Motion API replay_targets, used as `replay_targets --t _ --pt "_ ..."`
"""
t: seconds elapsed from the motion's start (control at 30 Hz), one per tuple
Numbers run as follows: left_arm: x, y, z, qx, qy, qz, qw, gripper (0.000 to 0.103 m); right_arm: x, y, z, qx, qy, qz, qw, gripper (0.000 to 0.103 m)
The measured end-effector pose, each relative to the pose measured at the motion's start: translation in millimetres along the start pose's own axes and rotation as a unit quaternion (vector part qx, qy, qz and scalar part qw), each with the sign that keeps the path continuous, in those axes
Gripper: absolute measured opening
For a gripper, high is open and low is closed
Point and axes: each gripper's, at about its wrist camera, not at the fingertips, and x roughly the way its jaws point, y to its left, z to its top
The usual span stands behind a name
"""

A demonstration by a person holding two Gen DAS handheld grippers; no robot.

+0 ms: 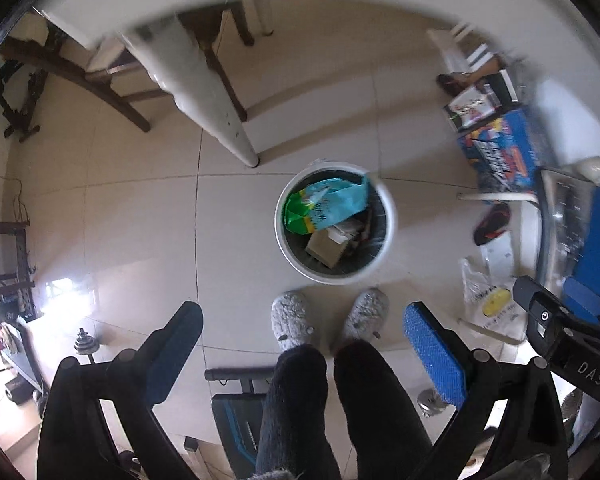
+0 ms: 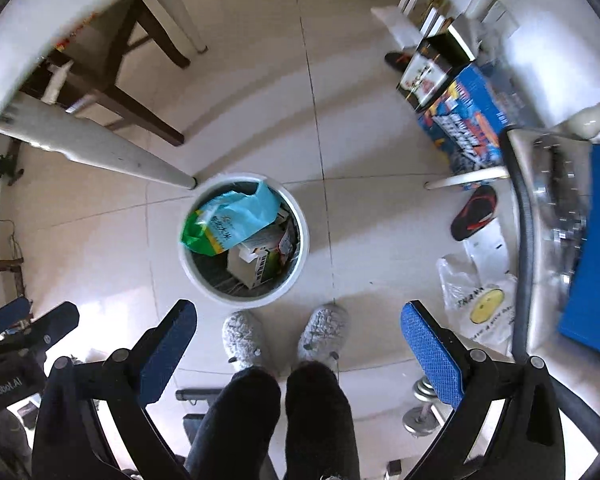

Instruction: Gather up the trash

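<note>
Trash: blue-green bag (image 2: pixel 228 222) lay in white bin (image 2: pixel 302 258) on the floor | my left hand-held gripper (image 1: pixel 304 340) and right hand-held gripper (image 2: pixel 298 336) both wide, empty | advice: approach next trash slowly.

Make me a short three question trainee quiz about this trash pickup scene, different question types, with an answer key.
1. True or false: the round white trash bin is empty.
2. Multiple choice: the crumpled light blue and green plastic bag lies (A) inside the bin, (B) on the floor beside the bin, (C) between the right gripper fingers.
3. Fill in: on the tiled floor to the right of the bin lies a black and red ____.

Key: 1 false, it holds the bag and cardboard boxes. 2 A. 3 sandal. Both the right gripper and the left gripper are open with nothing between the fingers.
</note>
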Motion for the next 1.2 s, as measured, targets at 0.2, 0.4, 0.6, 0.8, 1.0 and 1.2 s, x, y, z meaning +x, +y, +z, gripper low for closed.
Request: replay_targets --t 0.2,0.4,0.6,0.8,1.0,1.2 --pt "-85 -8 -20 0.001 -0.01 -0.05 0.9987 0.103 -107 0 -19 -0.006 -0.012 0.031 0.999 0.103" --pt "-173 -6 -31 0.01 -0.042 -0.105 0.9936 0.103 -221 -5 -36 -0.012 -0.029 0.08 0.996 0.103" --pt "-247 4 -40 0.013 -0.084 -0.142 0.9861 0.103 -313 -5 -49 -0.023 -0.056 0.113 0.992 0.103" --pt "-291 9 -54 0.009 -0.103 -0.185 0.9772 0.103 -373 2 -59 -0.035 -0.065 0.147 0.986 0.103" --pt "-315 11 -68 0.007 -0.105 -0.204 0.9733 0.103 -407 12 -70 -0.055 -0.06 0.161 0.984 0.103" --pt "-321 13 -75 -0.004 -0.105 -0.211 0.9718 0.103 -418 15 -76 -0.071 -0.054 0.162 0.983 0.103"
